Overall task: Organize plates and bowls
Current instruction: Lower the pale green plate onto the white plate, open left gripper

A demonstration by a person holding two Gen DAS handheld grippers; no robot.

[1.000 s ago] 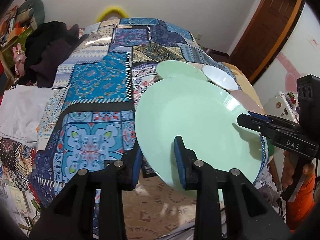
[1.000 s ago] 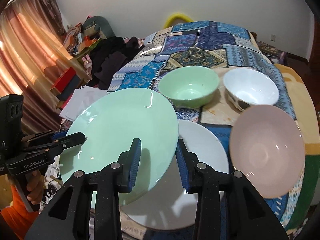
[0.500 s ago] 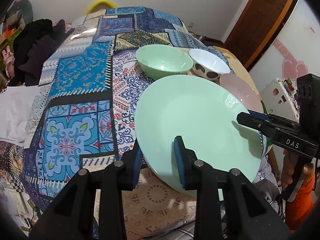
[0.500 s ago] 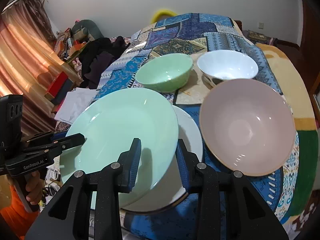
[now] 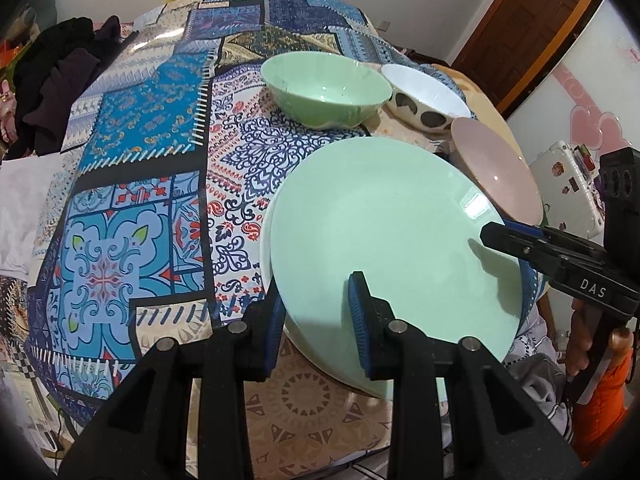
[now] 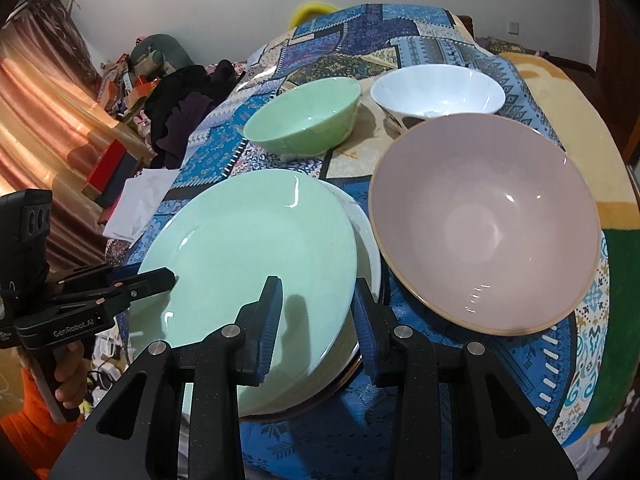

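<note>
Green plate (image 5: 384,232) spans both claws. Left claw (image 5: 316,320) grips its near-left rim, one finger above, one below. Right claw (image 6: 316,312) is clamped on the opposite rim. The plate sits directly over the white plate (image 6: 366,240); contact cannot be confirmed. Pink bowl (image 6: 484,224) sits just right of the stack; green bowl (image 6: 304,120) and white bowl (image 6: 436,90) sit beyond, on the patterned bedspread (image 5: 132,184).

The left gripper (image 5: 316,312) is black, with blue ribbed pads (image 5: 357,312) and silver screws. The right gripper (image 6: 316,312) looks the same. An orange sleeve (image 6: 28,432) covers the arm.
</note>
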